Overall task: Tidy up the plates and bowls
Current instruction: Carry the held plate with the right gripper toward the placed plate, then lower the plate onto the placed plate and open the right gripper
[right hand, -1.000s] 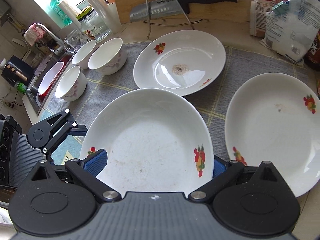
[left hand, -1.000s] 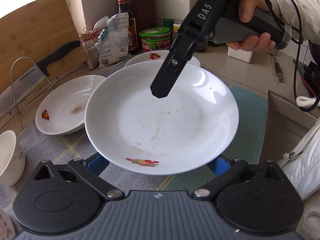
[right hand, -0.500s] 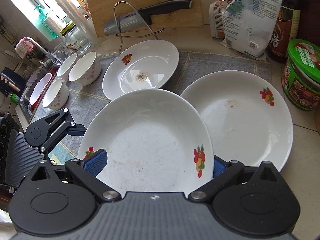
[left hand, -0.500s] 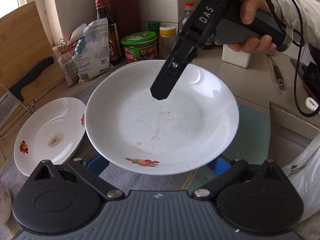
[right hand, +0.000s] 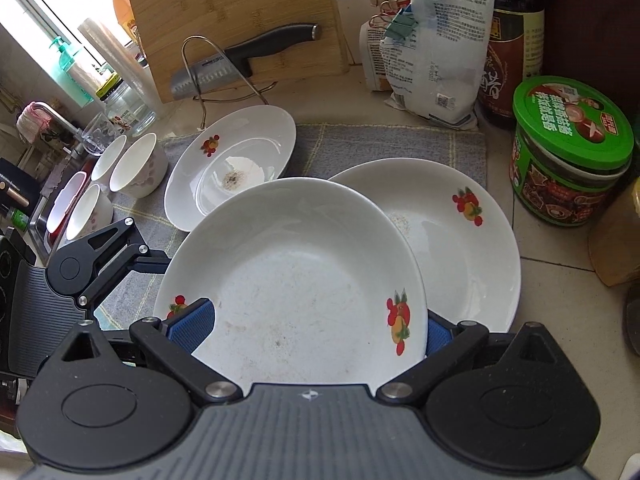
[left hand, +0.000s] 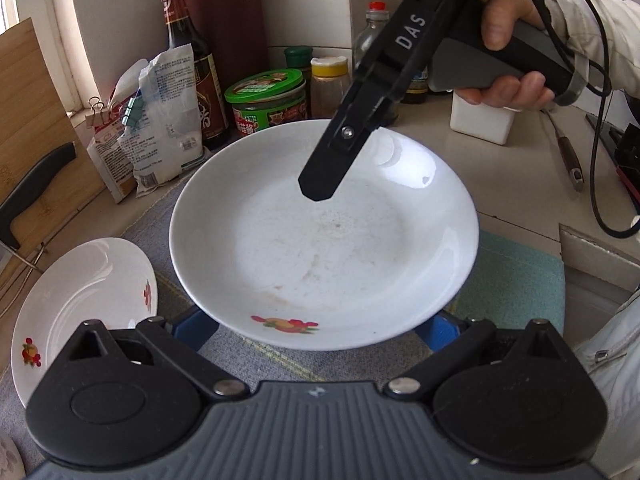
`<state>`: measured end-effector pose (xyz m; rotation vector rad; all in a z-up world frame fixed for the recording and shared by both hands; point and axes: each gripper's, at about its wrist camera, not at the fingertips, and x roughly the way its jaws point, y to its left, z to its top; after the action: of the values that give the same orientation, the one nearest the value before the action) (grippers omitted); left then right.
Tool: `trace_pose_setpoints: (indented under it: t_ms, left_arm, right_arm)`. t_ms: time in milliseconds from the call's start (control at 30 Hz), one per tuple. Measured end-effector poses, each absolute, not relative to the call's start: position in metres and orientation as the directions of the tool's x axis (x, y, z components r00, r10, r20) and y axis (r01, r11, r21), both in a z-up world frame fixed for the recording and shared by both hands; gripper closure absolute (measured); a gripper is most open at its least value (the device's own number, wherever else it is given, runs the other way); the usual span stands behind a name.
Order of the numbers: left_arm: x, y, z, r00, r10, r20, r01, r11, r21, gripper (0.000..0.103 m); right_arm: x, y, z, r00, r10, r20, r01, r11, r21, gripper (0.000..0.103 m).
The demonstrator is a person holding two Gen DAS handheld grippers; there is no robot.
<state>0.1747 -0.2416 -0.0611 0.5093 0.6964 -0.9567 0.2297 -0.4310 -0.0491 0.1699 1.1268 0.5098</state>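
Observation:
A large white plate with fruit prints (left hand: 324,240) (right hand: 296,280) is held in the air between both grippers. My left gripper (left hand: 316,332) is shut on its near rim. My right gripper (right hand: 304,328) is shut on the opposite rim; its finger (left hand: 332,160) reaches over the plate in the left wrist view. Below and to the right lies a second large plate (right hand: 460,240), partly overlapped by the held one. A smaller stained plate (right hand: 232,160) (left hand: 80,300) lies on the grey mat. Several white bowls (right hand: 136,168) stand at the far left.
A green-lidded jar (right hand: 572,152), a dark sauce bottle (right hand: 516,40) and clipped bags (right hand: 428,52) stand behind the plates. A cutting board (right hand: 240,12) with a knife (right hand: 248,60) on a wire rack leans at the back. The sink (right hand: 60,200) is at left.
The held plate has travelled right with both grippers, from beside the stained plate to over the second large plate near the jars. Both grips stay the same.

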Motion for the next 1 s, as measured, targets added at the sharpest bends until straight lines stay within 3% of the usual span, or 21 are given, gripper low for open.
trace_pose_setpoints:
  t_ms: [1000]
  left_arm:
    - [0.218,-0.266,-0.078,0.360,-0.541,-0.760,0.871,0.487,0.066,0.002]
  right_arm:
    - [0.272,-0.461,-0.071,0.335,0.469,-0.818,-0.254,0.880,0.401,0.000]
